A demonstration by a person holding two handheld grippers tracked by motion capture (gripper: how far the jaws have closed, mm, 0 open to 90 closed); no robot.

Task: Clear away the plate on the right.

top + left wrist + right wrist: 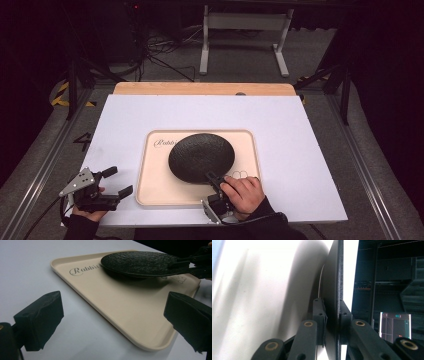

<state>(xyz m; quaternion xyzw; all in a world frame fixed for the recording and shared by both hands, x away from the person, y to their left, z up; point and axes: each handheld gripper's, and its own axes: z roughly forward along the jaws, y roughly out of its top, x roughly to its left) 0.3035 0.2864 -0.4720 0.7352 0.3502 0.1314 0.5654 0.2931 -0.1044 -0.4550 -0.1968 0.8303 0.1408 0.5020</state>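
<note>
My right hand-held gripper is clamped on the near rim of the black plate, holding it tilted above the beige tray near the counter's front edge, while my left hand-held gripper waits open, holding nothing.

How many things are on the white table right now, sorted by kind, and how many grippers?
Black plate, gripped at its rim: 1
Beige tray under it: 1
Grippers, left gripper open, right gripper shut on the plate: 2
Total: 4
</note>
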